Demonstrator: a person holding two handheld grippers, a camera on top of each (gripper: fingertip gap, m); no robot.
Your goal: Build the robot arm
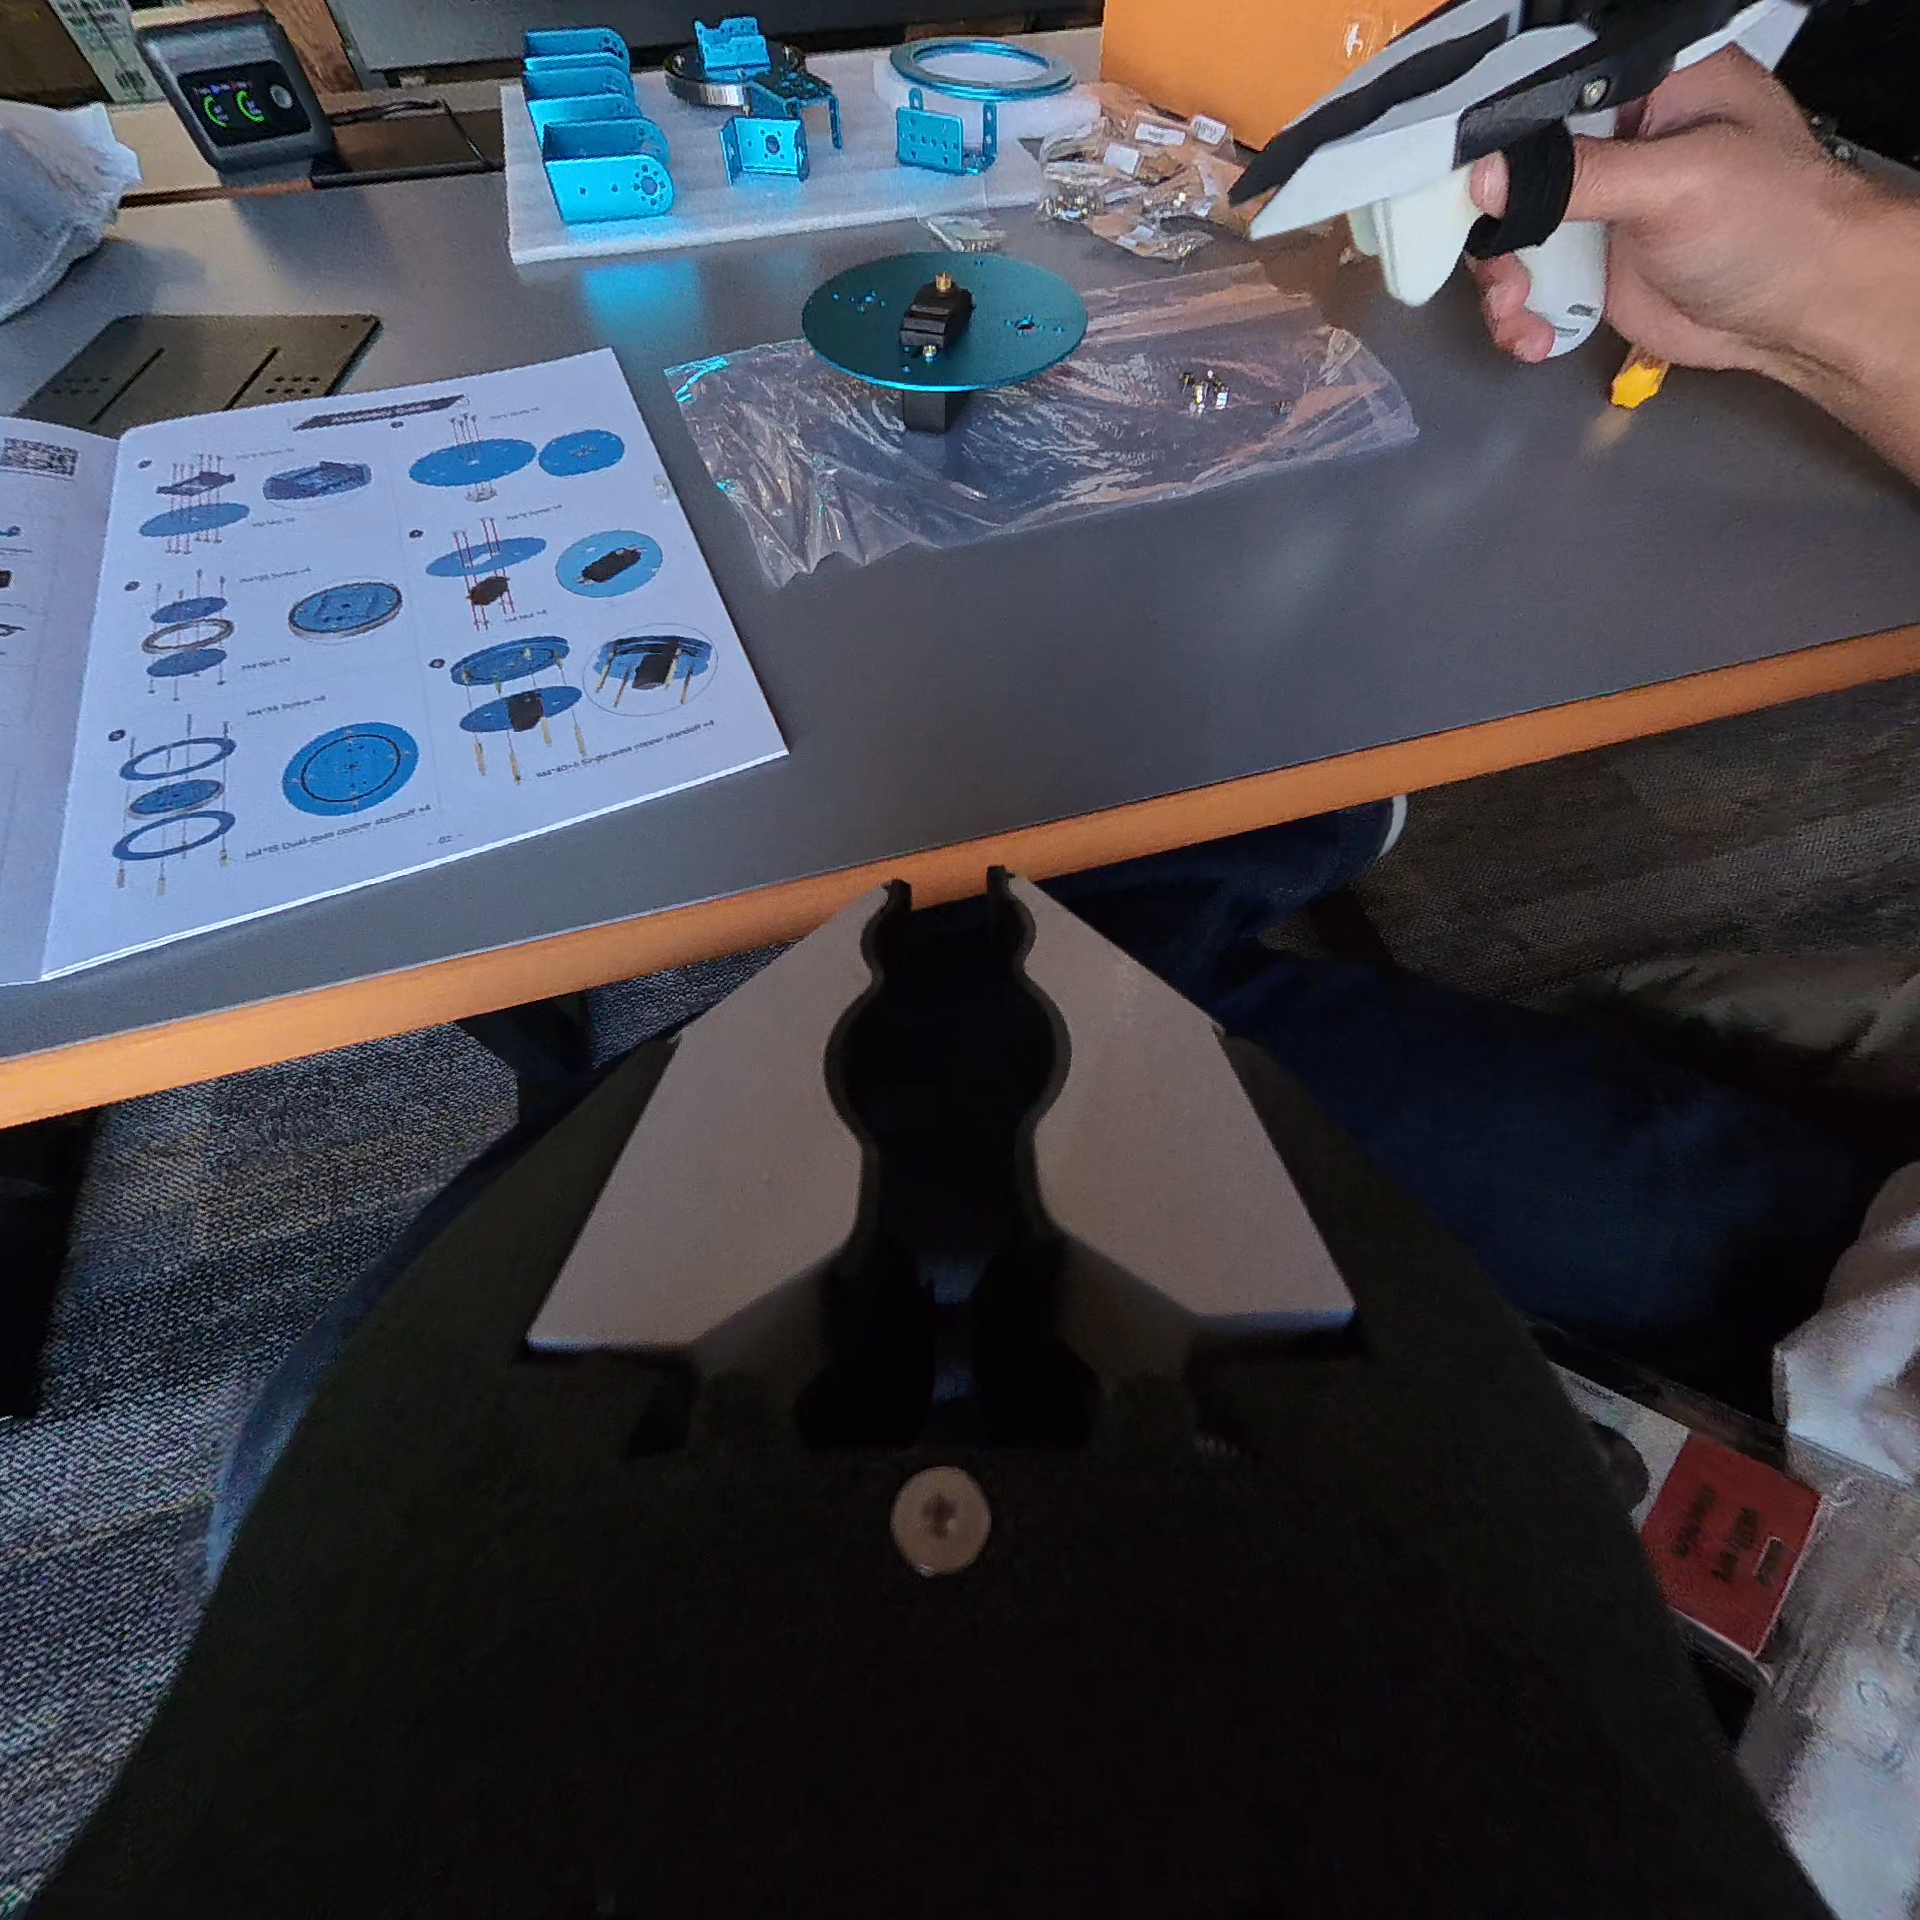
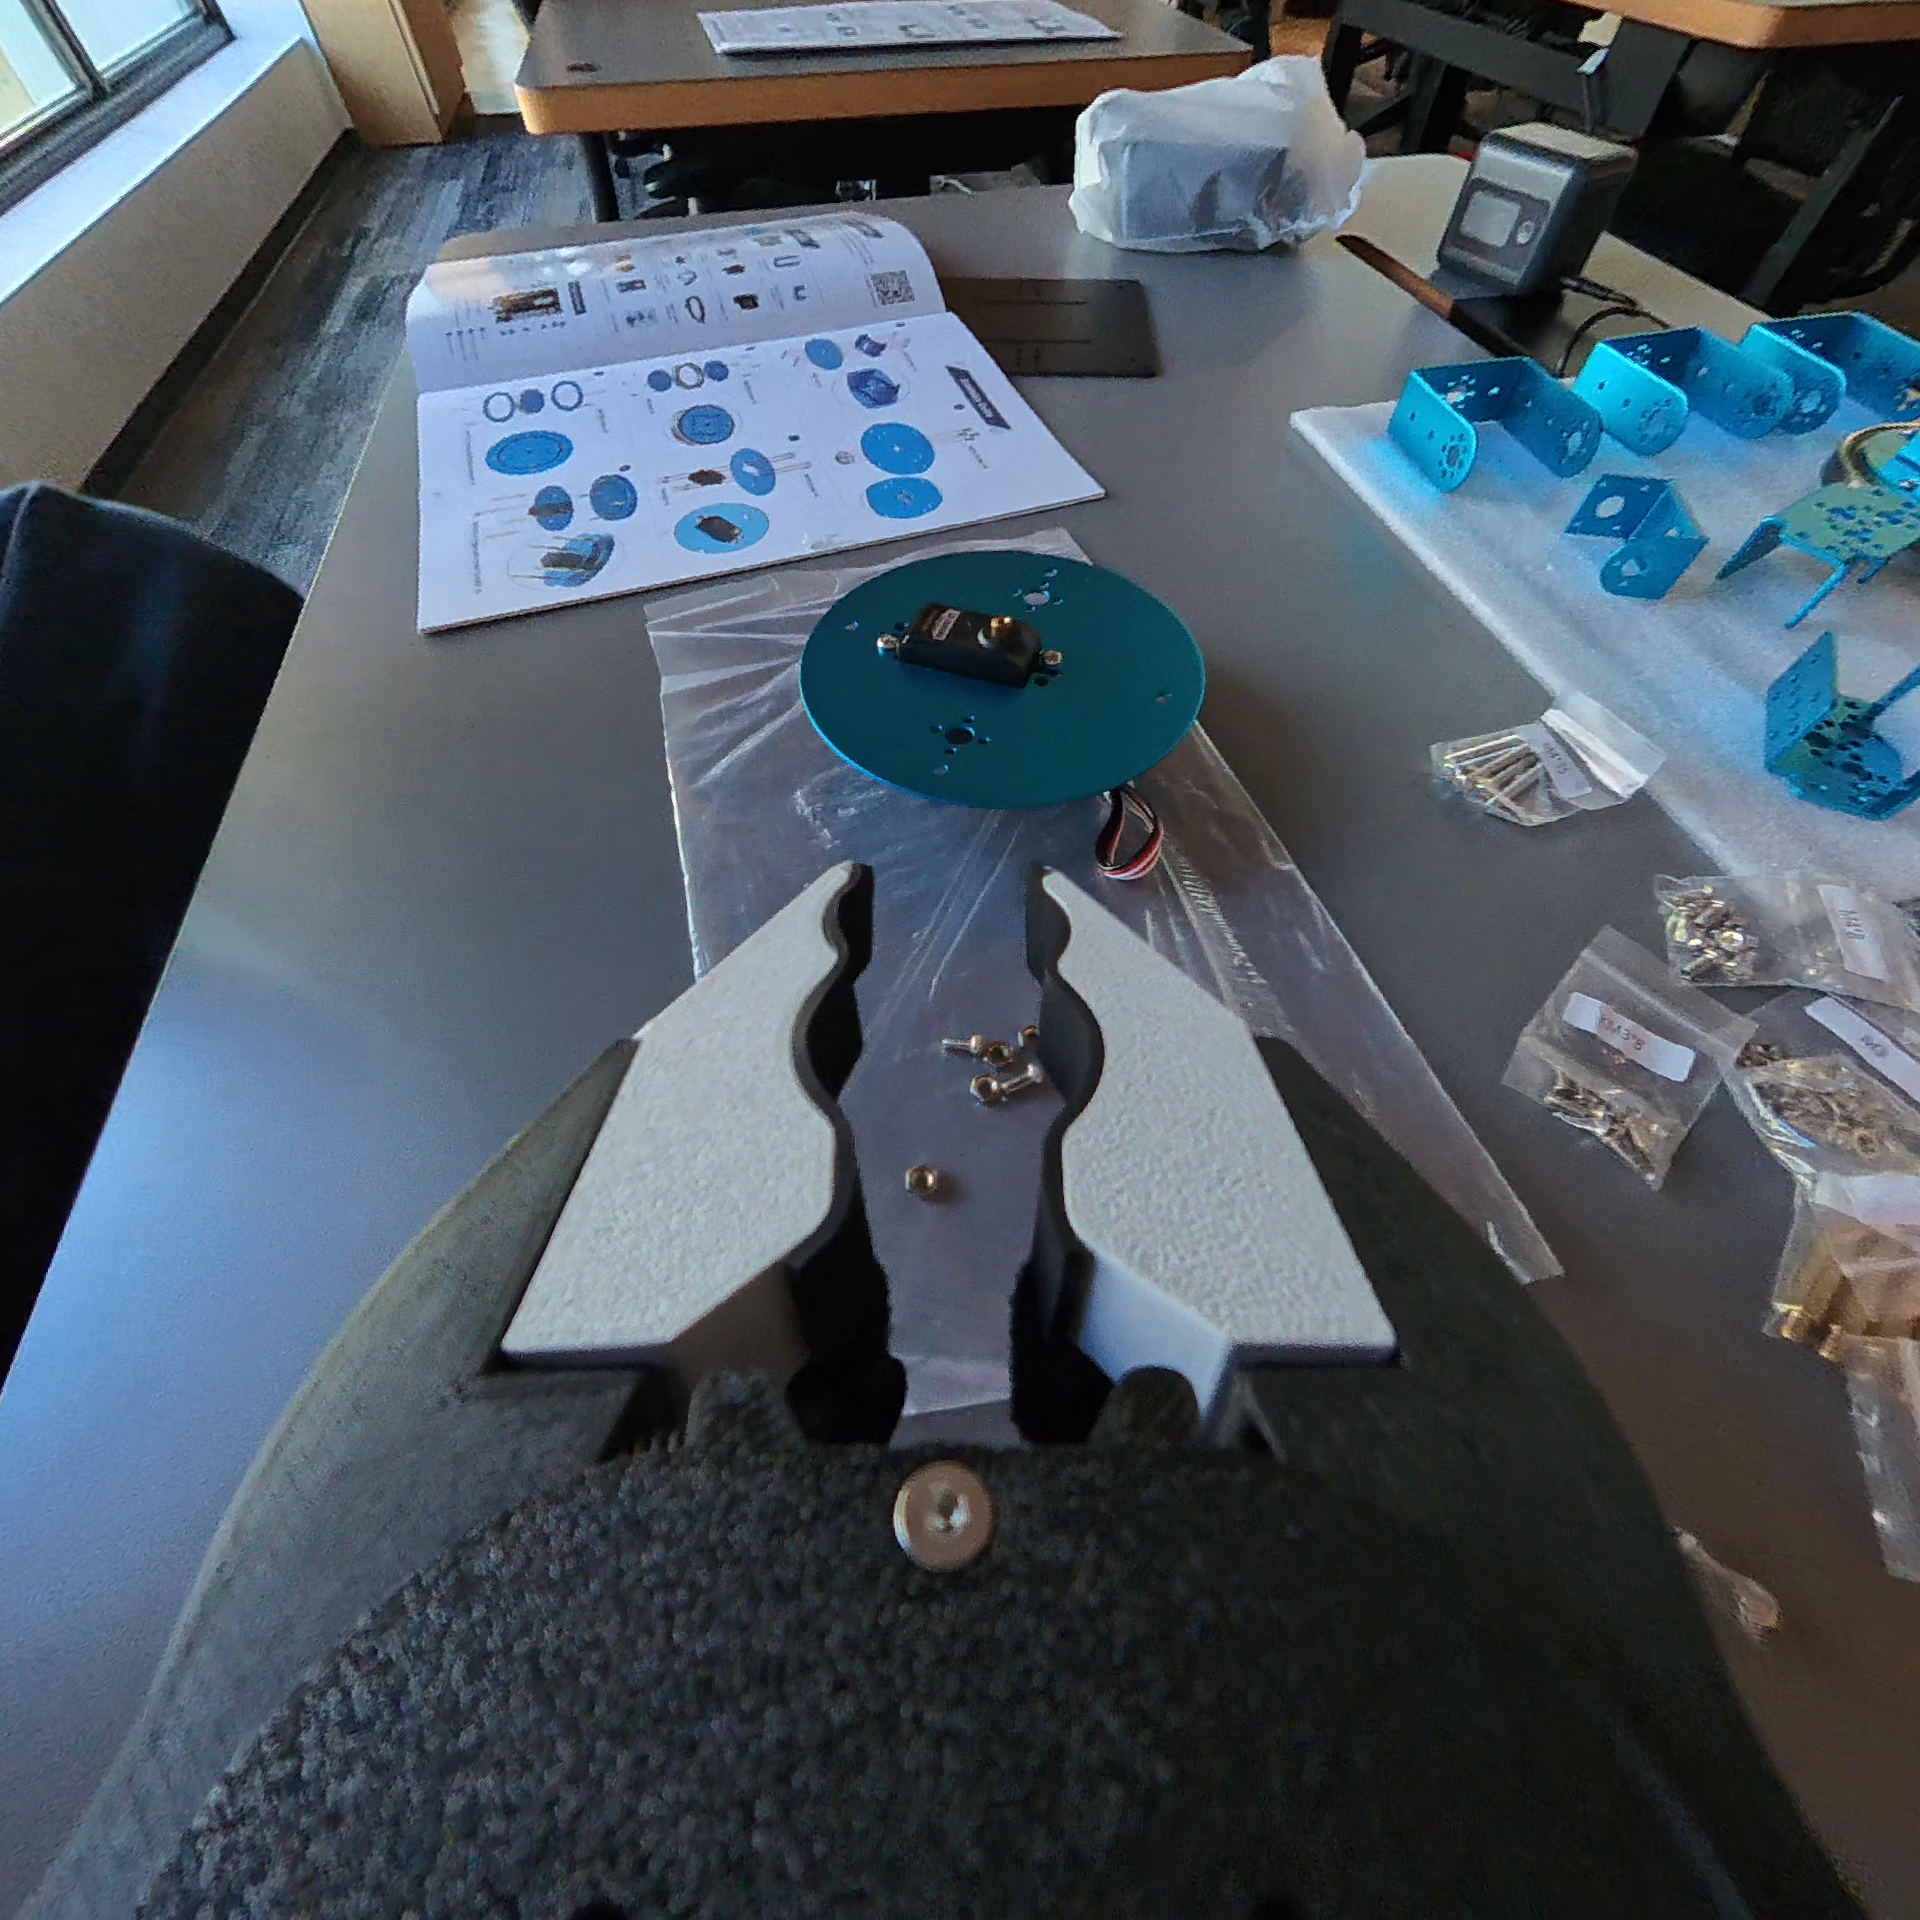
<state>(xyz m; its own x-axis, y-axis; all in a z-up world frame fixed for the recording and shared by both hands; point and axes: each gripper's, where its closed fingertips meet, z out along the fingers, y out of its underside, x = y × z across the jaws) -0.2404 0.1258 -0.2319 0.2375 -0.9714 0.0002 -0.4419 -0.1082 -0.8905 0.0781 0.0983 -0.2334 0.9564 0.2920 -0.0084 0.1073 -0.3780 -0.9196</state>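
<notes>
Grey table (image 2: 416, 935): right gripper (image 2: 948, 883) hovers agape over screws (image 2: 992, 1060); left gripper (image 1: 948, 888) nearly closed, empty.

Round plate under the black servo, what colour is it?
Blue, with a teal tint; the round plate shows best in the right wrist view, lying on the clear plastic bag.

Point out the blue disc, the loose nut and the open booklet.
blue disc (image 2: 1081, 727): right wrist view, bare top face.
loose nut (image 2: 921, 1180): right wrist view, its middle.
open booklet (image 1: 436, 623): left wrist view, the right-hand page.
</notes>
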